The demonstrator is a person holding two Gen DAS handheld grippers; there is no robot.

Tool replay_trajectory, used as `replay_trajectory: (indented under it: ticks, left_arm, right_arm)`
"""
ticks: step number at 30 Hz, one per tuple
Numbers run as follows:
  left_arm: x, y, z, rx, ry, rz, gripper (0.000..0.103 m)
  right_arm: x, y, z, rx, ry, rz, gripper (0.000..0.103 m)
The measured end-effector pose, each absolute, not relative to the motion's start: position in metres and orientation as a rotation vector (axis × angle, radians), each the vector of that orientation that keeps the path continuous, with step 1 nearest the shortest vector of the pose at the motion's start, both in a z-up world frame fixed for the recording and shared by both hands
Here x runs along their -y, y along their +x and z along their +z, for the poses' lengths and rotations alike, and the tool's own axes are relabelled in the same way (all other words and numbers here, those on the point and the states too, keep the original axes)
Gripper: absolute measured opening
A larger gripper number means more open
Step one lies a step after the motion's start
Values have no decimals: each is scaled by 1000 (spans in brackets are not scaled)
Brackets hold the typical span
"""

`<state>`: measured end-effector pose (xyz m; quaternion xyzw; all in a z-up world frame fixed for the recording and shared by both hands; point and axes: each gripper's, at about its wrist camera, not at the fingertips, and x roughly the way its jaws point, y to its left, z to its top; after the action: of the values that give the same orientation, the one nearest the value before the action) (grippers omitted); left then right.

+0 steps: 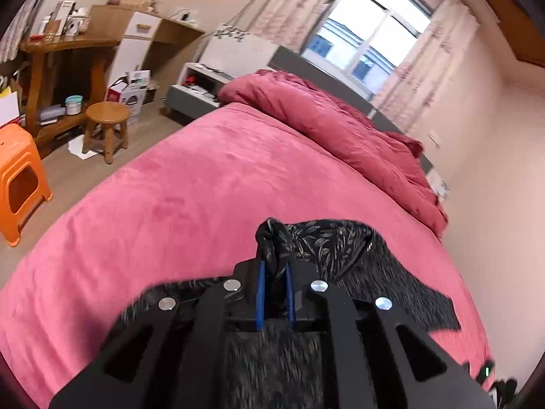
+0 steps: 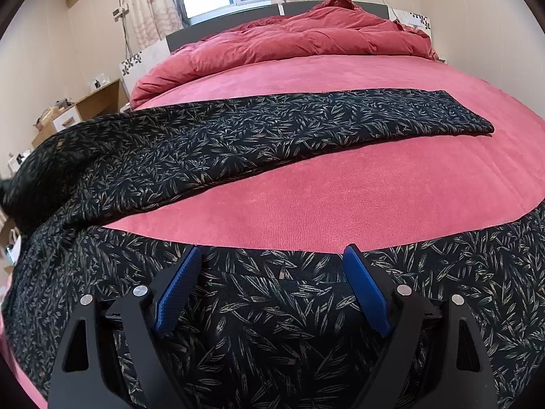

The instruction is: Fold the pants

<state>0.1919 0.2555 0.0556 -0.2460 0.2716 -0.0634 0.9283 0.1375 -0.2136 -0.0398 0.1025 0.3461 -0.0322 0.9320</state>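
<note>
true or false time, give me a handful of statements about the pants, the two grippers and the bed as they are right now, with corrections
1. The left gripper is shut on a bunch of the pants fabric. True.
2. The right gripper is clamped on a pant leg. False: its jaws stand wide open above the fabric, gripping nothing.
3. The pants are plain grey. False: they are black with a pale leaf print.
4. One pant leg lies stretched out flat across the pink bed cover. True.
5. A crumpled red duvet is heaped at the far end of the bed. True.
6. The wooden stool stands on the bed. False: it stands on the floor beside the bed.
</note>
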Motion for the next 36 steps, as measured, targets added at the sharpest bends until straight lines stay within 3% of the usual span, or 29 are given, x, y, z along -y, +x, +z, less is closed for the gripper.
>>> replay_trajectory:
  ticks: [6, 12, 15, 24, 30, 32, 33, 34, 36]
  left_arm:
    - [-243, 128, 25, -556, -445, -150, 7]
    - [-243, 110, -30, -624, -512, -118, 6]
    - [-247, 107, -32, -588, -548, -126, 6]
    - [-246, 108, -40, -589, -552, -133, 6]
    - [-248, 110, -44, -601, -574, -144, 6]
    - [-250, 110, -44, -601, -583, -147, 6]
    - [-251, 110, -43, -601, -588, -147, 6]
    - [-252, 111, -40, -599, -590, -145, 6]
    - [-258, 112, -30, -571, -588, -137, 6]
  right_arm:
    - [217, 136, -40, -700, 227, -55, 84]
    - [216, 133, -34, -692, 218, -63, 84]
    - [211, 137, -17, -688, 222, -20, 84]
    - [205, 268, 34, -781, 494, 47, 82]
    - [200, 340, 11, -925, 654, -47, 63]
    - [197, 350, -6, -1003, 662, -90, 33]
    - [199, 350, -10, -1008, 686, -91, 26]
    - [203, 346, -13, -994, 728, -79, 13]
    - [209, 337, -8, -958, 774, -36, 8]
